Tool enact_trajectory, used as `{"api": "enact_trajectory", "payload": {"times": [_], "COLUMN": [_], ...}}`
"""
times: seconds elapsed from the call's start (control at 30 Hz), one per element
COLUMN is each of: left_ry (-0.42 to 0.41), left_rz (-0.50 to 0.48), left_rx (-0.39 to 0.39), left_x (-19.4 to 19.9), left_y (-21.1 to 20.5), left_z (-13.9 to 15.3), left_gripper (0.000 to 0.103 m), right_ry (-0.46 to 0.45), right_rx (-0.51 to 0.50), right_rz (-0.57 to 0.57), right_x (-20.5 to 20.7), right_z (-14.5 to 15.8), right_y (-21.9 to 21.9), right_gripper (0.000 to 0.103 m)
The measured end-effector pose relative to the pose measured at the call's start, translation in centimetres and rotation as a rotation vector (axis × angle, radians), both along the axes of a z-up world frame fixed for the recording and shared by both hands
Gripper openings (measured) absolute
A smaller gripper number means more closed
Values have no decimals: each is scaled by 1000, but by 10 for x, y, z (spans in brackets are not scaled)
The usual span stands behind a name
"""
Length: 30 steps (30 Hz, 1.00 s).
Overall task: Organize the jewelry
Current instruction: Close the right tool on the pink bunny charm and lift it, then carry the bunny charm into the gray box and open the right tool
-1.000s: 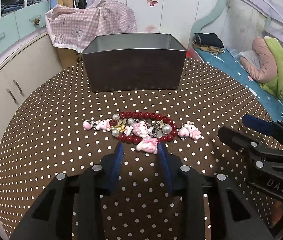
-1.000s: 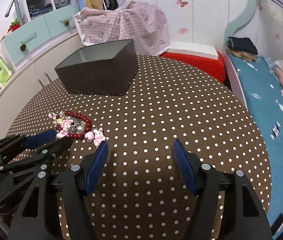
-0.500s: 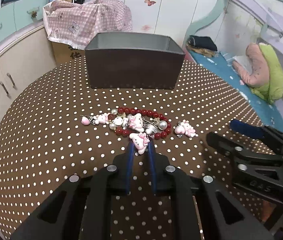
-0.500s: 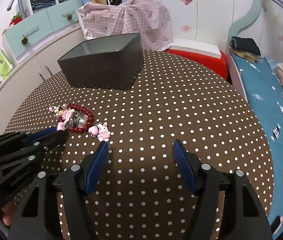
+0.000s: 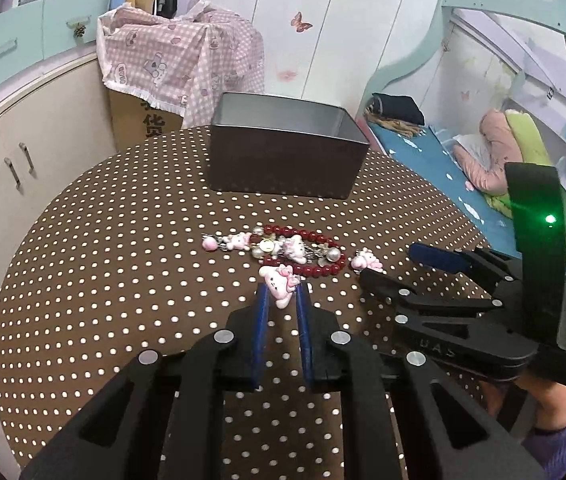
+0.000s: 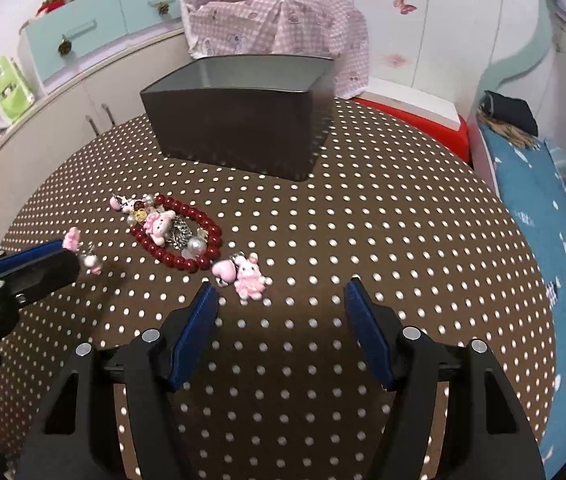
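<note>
I hold two grippers over one round table [image 6: 403, 216] with a brown, white-dotted cloth. My left gripper [image 5: 282, 294] has its blue pads drawn close together, pinching one pink cat charm [image 5: 280, 279] by its lower end; in the right wrist view the charm sticks out past the fingertips, off the cloth. My right gripper [image 6: 281, 292] is spread wide with nothing between its pads, just short of one pink bunny charm [image 6: 248, 276] that lies on the cloth with a small pink heart [image 6: 223, 269] touching it.

Beyond the charms lies one dark red bead bracelet [image 6: 199, 216], a closed loop flat on the cloth. One more pink cat figure [image 6: 158, 226] rests on its near-left side, among a few pearl beads and silvery links I cannot count, and a short string of small pink pieces trails off its left end.

One container stands at the far side: a dark grey rectangular tin [image 6: 239, 132], open on top, well apart from the jewelry. Of its inside I see only bare walls; the bottom is hidden.
</note>
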<state>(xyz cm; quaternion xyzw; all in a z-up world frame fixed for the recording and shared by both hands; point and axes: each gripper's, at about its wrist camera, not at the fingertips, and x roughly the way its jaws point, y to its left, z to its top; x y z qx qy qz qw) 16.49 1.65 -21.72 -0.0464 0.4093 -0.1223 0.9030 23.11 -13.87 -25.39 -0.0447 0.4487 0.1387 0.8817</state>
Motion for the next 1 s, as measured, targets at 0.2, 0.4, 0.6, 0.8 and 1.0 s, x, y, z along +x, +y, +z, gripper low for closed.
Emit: {"api": "enact_trajectory", "payload": {"times": [0.2, 0.4, 0.6, 0.8, 1.0], "left_ry": [6, 10, 10, -14, -68], "left_rz": [6, -5, -22, -41, -84], "left_rx": [-17, -36, -48, -62, -68], "left_x": [2, 6, 14, 22, 35], "left_y": [6, 7, 7, 6, -1], "left_z": [0, 0, 3, 17, 43], "left_gripper": [13, 13, 13, 13, 13], "right_ry": [-7, 9, 4, -34, -100], "right_rx": [-2, 21, 39, 70, 89], "right_rz": [46, 72, 56, 49, 61], "right_x": [1, 0, -4, -11, -8], "right_z": [2, 3, 8, 31, 66], "right_y": [13, 17, 10, -3, -5], "right_gripper": [37, 17, 17, 17, 17]}}
